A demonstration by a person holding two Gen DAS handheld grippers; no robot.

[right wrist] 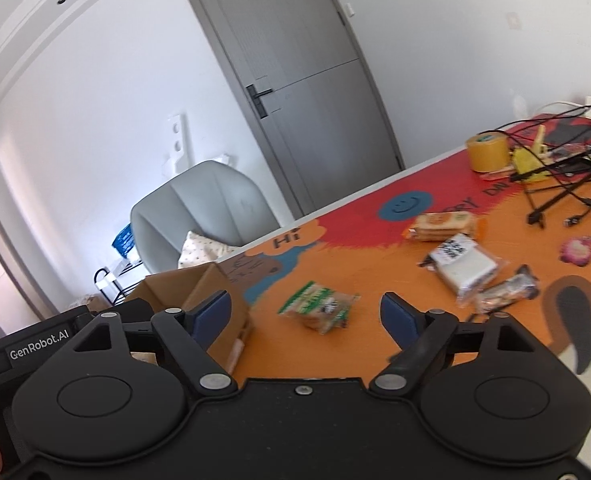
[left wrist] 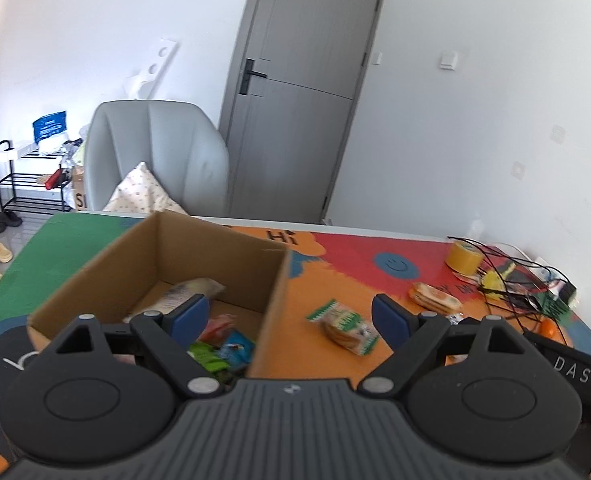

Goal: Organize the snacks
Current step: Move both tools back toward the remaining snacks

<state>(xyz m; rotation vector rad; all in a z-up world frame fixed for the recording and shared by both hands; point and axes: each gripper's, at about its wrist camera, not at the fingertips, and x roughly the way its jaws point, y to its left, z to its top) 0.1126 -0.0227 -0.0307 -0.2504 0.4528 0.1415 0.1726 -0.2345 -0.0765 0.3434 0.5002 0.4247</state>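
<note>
An open cardboard box stands on the colourful table mat and holds several snack packets. My left gripper is open and empty, straddling the box's right wall. A green-and-white cracker packet lies just right of the box; it also shows in the right wrist view. My right gripper is open and empty above that packet. Further right lie an orange biscuit packet, a white packet with a QR code and a dark bar. The box corner shows at left.
A yellow tape roll, tangled black cables and a pink keychain sit at the table's right end. A grey armchair with a cushion stands behind the table, near a grey door.
</note>
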